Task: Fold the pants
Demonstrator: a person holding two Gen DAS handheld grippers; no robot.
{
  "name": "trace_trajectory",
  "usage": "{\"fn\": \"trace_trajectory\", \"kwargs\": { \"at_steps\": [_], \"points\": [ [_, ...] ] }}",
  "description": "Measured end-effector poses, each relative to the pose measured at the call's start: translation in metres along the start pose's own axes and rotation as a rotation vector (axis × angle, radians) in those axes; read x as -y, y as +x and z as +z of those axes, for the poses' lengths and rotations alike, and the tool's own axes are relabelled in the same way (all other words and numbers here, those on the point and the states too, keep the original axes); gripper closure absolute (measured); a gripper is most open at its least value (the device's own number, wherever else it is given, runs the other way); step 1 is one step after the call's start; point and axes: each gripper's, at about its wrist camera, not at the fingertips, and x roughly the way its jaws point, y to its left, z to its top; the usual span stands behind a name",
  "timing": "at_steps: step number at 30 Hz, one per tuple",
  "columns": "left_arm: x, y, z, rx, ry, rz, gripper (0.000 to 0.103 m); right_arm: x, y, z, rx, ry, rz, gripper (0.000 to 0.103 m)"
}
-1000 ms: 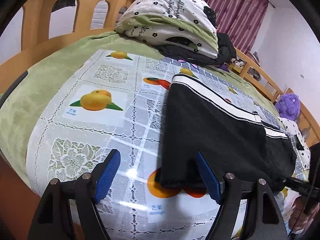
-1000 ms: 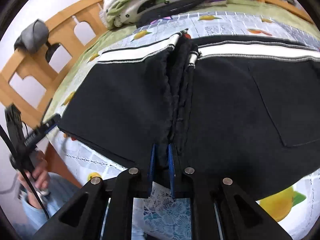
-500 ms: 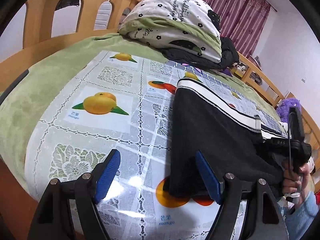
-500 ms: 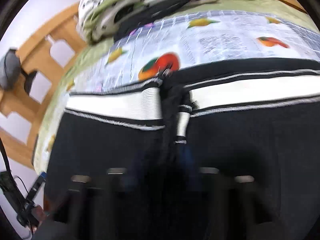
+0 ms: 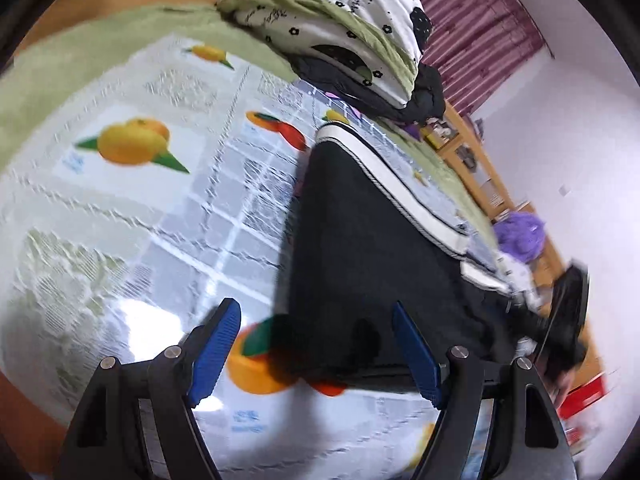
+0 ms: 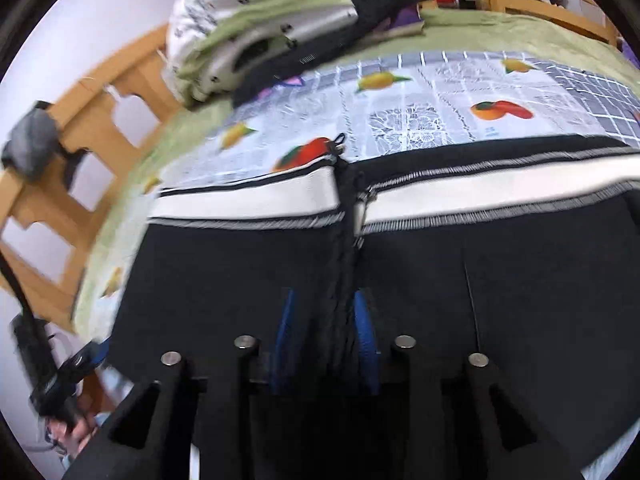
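Black pants (image 6: pixel 224 280) with a white waistband (image 6: pixel 256 202) lie spread on a fruit-print cloth. My right gripper (image 6: pixel 324 320) sits low over their middle, its jaws opening. A raised ridge of black fabric (image 6: pixel 342 276) runs between the blue pads (image 6: pixel 286 320) without being pressed. In the left wrist view the pants (image 5: pixel 360 240) stretch away to the right. My left gripper (image 5: pixel 316 348) stands wide open over their near corner, nothing gripped. The right gripper (image 5: pixel 568 316) shows blurred at that view's right edge.
A folded quilt pile (image 5: pixel 340 28) sits on dark clothes at the bed's head. A wooden bed frame (image 6: pixel 92 128) borders the green bedspread (image 5: pixel 80 48). A purple plush toy (image 5: pixel 520 232) lies far right. A hand holds the left gripper (image 6: pixel 68 380) at lower left.
The right gripper slid forward along the pants toward the waistband and its jaws parted off the pinched ridge. The left gripper rolled and tilted but stayed over the pants' corner.
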Motion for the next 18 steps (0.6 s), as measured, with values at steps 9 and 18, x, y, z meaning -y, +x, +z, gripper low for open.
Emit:
{"fn": "trace_trajectory", "kwargs": {
  "at_steps": [9,18],
  "points": [
    [0.021,0.022,-0.008,-0.028,-0.022,0.031,0.027,-0.007,-0.005,-0.078,0.006,-0.026,-0.005,0.067],
    [0.086,0.025,0.003,0.034,0.164,0.343,0.080,0.025,-0.065,-0.083,0.080,-0.003,-0.079,0.062]
  ]
}}
